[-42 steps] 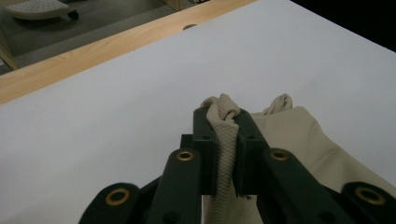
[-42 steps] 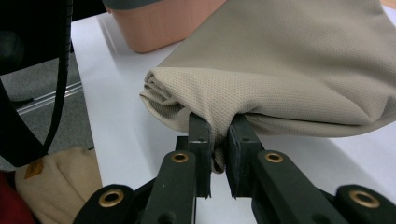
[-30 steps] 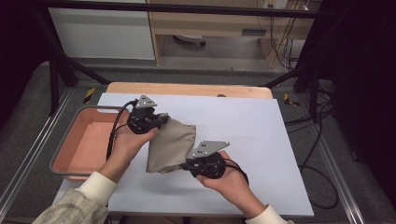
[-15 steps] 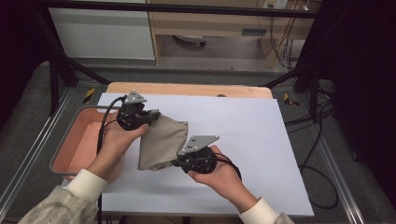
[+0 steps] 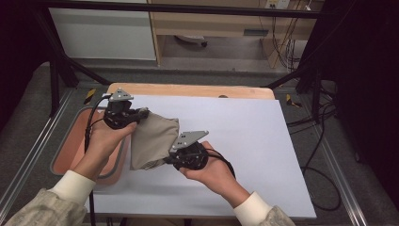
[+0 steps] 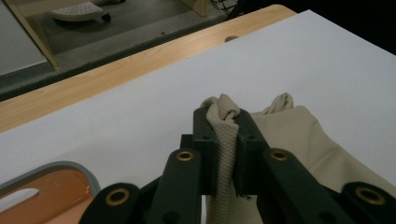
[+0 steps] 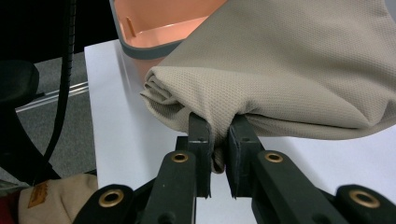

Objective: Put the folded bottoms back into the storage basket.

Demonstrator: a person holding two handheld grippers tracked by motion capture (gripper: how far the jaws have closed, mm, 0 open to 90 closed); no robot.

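Observation:
A folded beige cloth [image 5: 153,141] hangs lifted between both grippers above the left part of the white table [image 5: 244,136]. My left gripper [image 5: 141,114] is shut on its far upper corner; in the left gripper view the cloth [image 6: 275,135] bunches between the jaws [image 6: 224,154]. My right gripper [image 5: 171,157] is shut on the cloth's near lower edge, and the right gripper view shows the fabric [image 7: 299,70] pinched between its jaws [image 7: 217,144]. The cloth's left edge hangs over the rim of the orange bin [image 5: 70,146].
The orange bin with a grey rim [image 7: 149,42] sits at the table's left edge, partly hidden by my left hand. A bare wooden strip [image 5: 188,90] runs along the table's far edge. Cables [image 5: 320,122] lie on the floor to the right.
Both grippers have carried the cloth leftward toward the orange bin. The cloth has stayed held at both ends.

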